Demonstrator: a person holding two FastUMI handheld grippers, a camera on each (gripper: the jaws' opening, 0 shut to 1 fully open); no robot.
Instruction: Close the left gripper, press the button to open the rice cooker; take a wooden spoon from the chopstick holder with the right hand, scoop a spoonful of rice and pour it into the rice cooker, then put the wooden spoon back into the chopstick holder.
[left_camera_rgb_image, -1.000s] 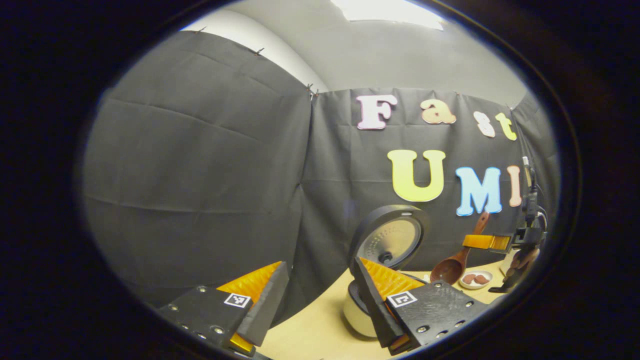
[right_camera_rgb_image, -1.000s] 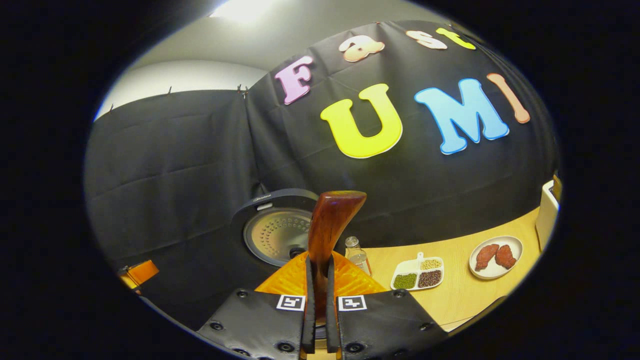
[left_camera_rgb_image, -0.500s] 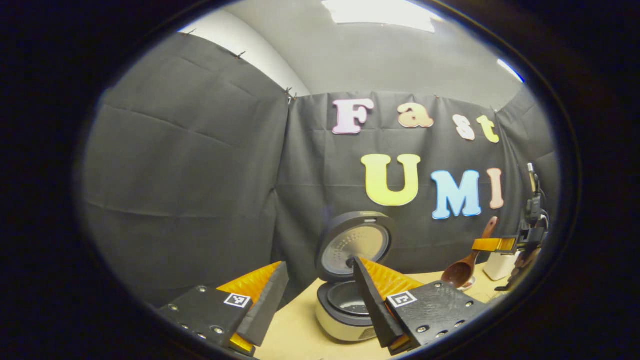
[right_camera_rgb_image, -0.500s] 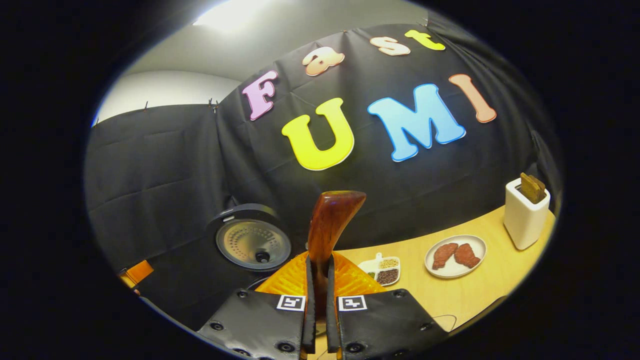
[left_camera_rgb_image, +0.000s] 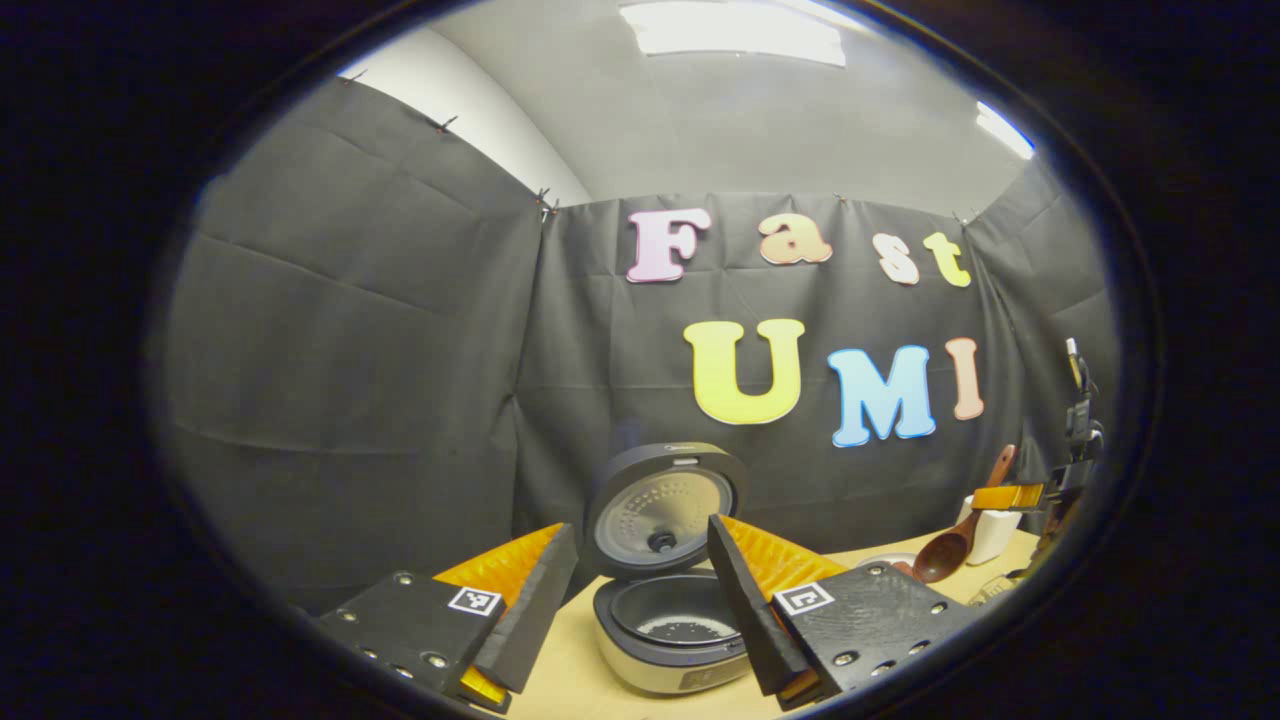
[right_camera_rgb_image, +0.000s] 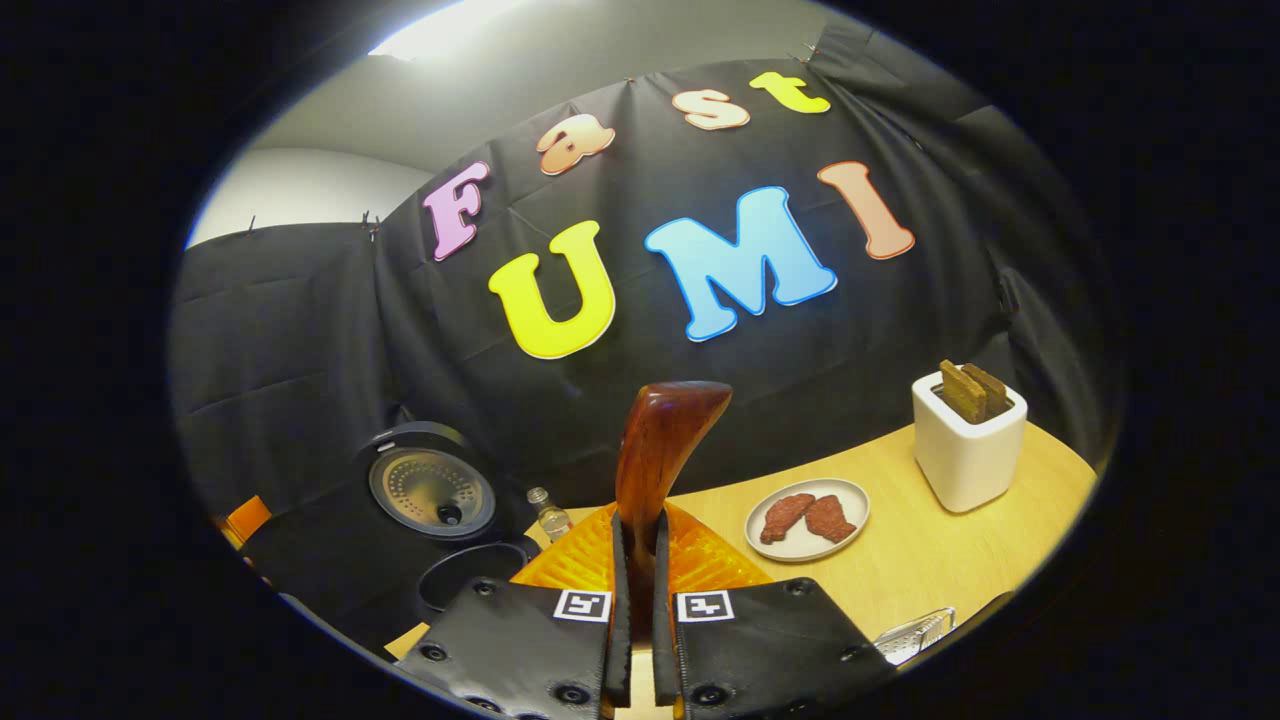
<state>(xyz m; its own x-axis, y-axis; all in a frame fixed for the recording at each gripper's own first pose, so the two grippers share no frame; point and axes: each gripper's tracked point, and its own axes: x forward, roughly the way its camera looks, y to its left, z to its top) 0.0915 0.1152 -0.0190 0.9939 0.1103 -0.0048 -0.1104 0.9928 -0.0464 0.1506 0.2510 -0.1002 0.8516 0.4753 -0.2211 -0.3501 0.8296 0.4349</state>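
Since the earlier frames the rice cooker (left_camera_rgb_image: 672, 625) had come nearer the middle of the left gripper view, its bowl now showing, while in the right gripper view the white chopstick holder (right_camera_rgb_image: 968, 445) had come fully into sight on the right.

Nearest in the left gripper view, the left gripper (left_camera_rgb_image: 640, 570) stood with its fingers spread wide and nothing between them. Just beyond them the cooker sat on the table (left_camera_rgb_image: 570, 670) with its lid (left_camera_rgb_image: 662, 505) raised upright and a pale layer, possibly rice, in the bottom of the pot. Farther right, the right gripper (left_camera_rgb_image: 1005, 496) held the wooden spoon (left_camera_rgb_image: 955, 540), bowl end down, in front of the holder.

In the right gripper view, the right gripper's fingers (right_camera_rgb_image: 690, 560) were pressed together on the spoon's handle, which rose upright between them. Beyond lay a plate (right_camera_rgb_image: 806, 518) with two reddish pieces, a small bottle (right_camera_rgb_image: 549, 513), and the holder standing well to the right with dark brown pieces in it.
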